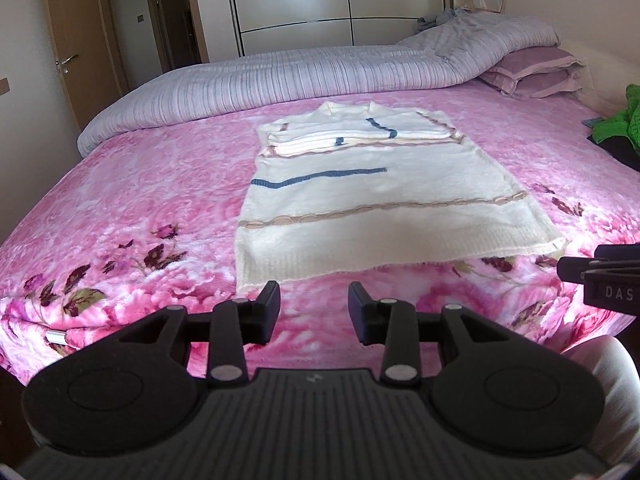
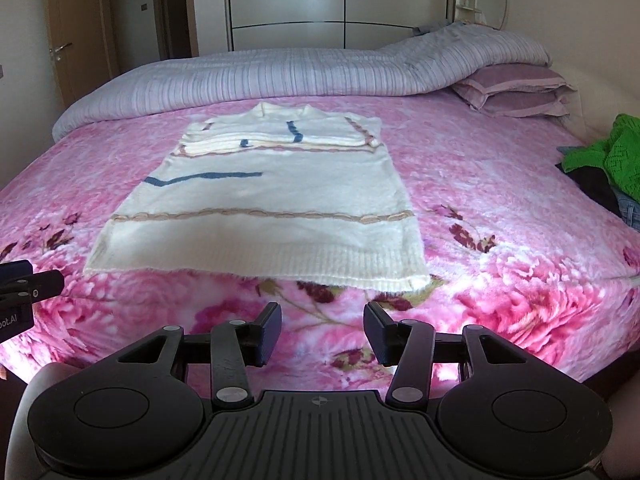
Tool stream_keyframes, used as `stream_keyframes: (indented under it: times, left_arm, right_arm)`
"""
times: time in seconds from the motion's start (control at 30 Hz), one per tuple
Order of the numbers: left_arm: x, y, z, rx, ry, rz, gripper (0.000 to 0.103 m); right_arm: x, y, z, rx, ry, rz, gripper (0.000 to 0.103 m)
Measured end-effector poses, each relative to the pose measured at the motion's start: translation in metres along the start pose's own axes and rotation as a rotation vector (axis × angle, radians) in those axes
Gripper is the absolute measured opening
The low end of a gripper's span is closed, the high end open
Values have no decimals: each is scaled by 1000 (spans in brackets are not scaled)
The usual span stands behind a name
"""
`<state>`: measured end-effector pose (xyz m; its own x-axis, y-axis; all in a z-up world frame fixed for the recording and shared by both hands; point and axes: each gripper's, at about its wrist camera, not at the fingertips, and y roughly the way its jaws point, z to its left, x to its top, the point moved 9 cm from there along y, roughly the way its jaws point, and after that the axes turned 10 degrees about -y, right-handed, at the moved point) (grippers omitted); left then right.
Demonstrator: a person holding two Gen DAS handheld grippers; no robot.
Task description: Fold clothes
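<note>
Risk first — thick knit sweater [image 1: 360, 196] may slide or bunch on plush pink blanket [image 1: 140, 184] if I pinch only top layer at hem. Sweater lies flat mid-bed, sleeves folded across chest, ribbed hem just ahead of my claws. Left claw [image 1: 314, 308] released, right claw [image 2: 323, 330] released — both empty.

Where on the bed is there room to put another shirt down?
Bare pink blanket lies between the white sweater and the green clothes pile, and left of the sweater up to the rolled duvet. The far right corner is crowded.
</note>
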<state>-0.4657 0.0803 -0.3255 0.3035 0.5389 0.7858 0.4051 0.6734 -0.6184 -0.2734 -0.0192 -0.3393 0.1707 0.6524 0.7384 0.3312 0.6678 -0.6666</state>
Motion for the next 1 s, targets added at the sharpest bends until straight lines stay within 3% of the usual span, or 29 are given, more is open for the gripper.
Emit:
stream_keyframes:
  times: [0.43, 0.87, 1.0]
  left_arm:
    - [-8, 23, 19, 26, -66, 31, 37]
    - [-21, 79, 29, 45, -87, 111, 37]
    - [-15, 91, 38, 20, -89, 101, 37]
  right_arm:
    - [2, 20, 11, 11, -40, 23, 50]
    - [-13, 71, -5, -19, -55, 101, 50]
    - [-13, 81, -16, 7, -27, 89, 50]
